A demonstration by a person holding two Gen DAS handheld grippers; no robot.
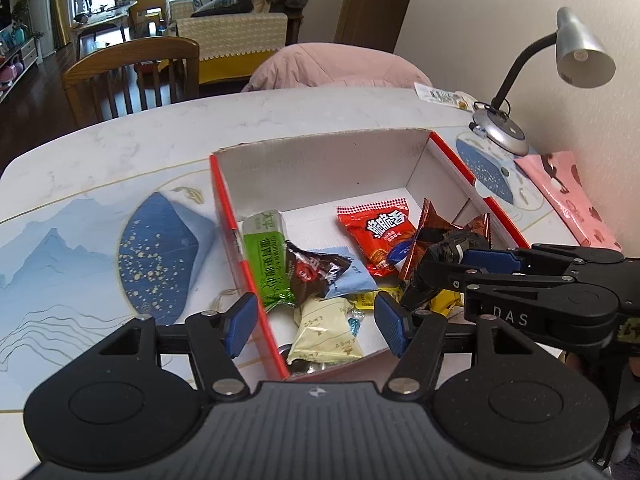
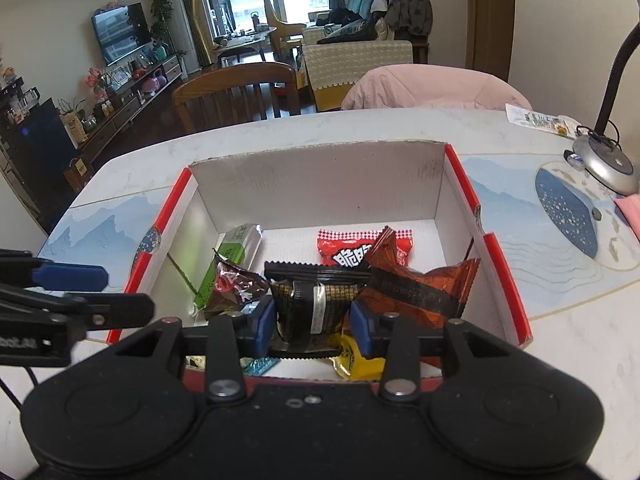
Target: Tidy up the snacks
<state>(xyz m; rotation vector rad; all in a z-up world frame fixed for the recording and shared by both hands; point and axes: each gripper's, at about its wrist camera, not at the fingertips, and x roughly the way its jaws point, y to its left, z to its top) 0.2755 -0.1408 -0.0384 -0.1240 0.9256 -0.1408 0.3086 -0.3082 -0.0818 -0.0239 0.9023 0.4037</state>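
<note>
Over the near end of the box [image 2: 320, 184], both grippers tilt steeply downward, side by side. From the right wrist view, the right gripper [image 2: 314, 320] sits at 6 o'clock of the box, its 2 blue pads [image 2: 267, 326] pressed against the sides of a black pack [image 2: 316, 300]. That pack stands on end between the pads, its long axis running from 6 toward 12 o'clock, its serrated top edge at 12. The jaws stand narrow, only as wide as the pack.

From the left wrist view, the left gripper [image 1: 316, 324] hangs above the box's left wall [image 1: 236, 256] near 7 o'clock, jaws about half open with nothing between the pads [image 1: 240, 326]; the left pad is outside the wall, the right pad over the snacks.

Inside the box, a green pack [image 1: 266, 256] lies along the left wall, long axis toward 12 o'clock. A red pack [image 1: 380, 236] lies flat near the middle, top edge at 12. A brown pack [image 2: 416, 284] leans at 3 o'clock of the black one, touching it. A cream pack [image 1: 324, 332] lies by the near wall.

The box rests on a table [image 1: 120, 152], with a lamp [image 1: 580, 52] at 2 o'clock.
</note>
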